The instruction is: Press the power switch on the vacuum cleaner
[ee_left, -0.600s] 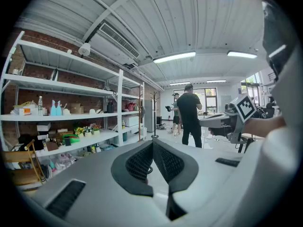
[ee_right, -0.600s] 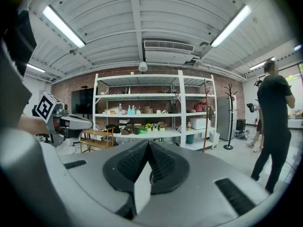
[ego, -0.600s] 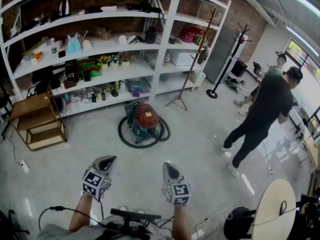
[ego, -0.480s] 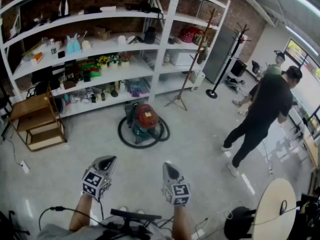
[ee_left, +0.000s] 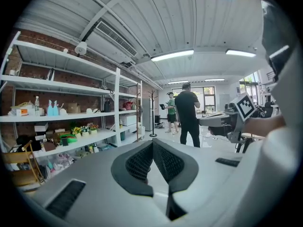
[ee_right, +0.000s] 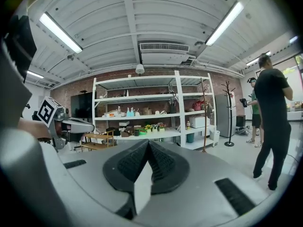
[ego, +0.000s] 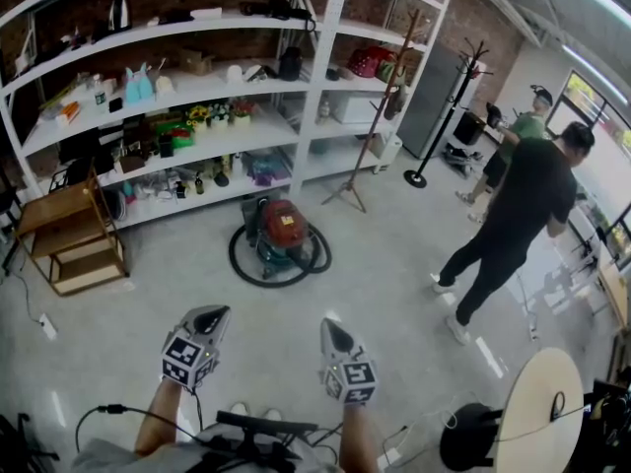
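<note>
Shelving lines the far wall; vacuum cleaner sits on the floor at twelve o'clock, well apart from left tongs and right tongs, each pressed together, empty. View has barely shifted; pressing the switch looks some way off.

Head view steeply downward, both gripper views level, sharing shelves

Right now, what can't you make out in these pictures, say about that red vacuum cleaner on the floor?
1. Power switch: in the head view the vacuum cleaner is too far off and too small to show any switch.
2. Vacuum cleaner, both gripper views: not visible; the bodies of the shut left claw and the shut right claw fill the lower picture.
3. Round table: cut off by the head view's right edge.
</note>
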